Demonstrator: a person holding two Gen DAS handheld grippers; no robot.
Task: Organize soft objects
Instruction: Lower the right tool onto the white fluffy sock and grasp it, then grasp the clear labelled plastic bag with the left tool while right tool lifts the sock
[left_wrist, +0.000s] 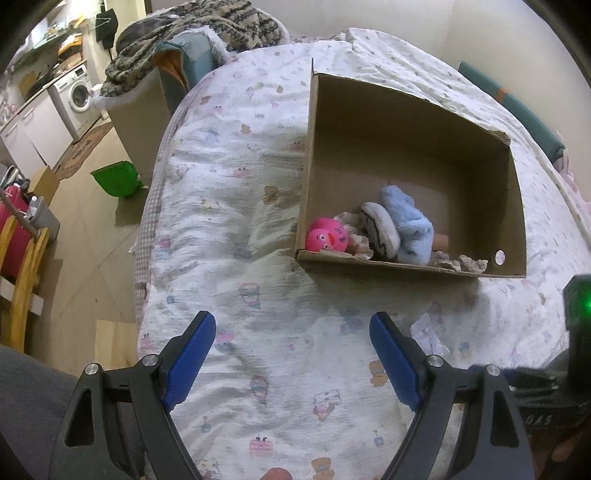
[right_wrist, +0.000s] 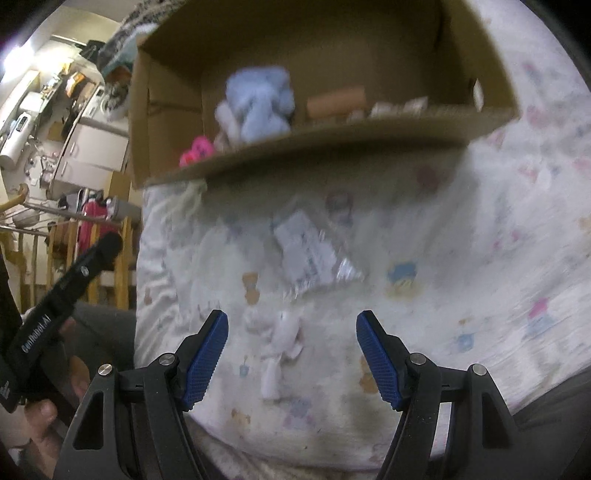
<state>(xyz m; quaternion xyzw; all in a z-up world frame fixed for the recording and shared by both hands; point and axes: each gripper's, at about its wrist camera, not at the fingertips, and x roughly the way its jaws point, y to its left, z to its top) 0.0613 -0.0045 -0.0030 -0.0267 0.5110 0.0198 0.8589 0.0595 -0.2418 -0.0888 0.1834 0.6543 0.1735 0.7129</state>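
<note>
Both hand-held grippers spread wide, holding nothing: left hand-held gripper, right hand-held gripper. Plush toys already inside cardboard box, frame centre. Small white cloth scrap low centre on bed; risk of pinching sheet too, being thin, flat.

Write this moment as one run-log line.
left tongs: open, empty | right tongs: open, empty | brown cardboard box: holds fluffy light-blue plush toy
</note>
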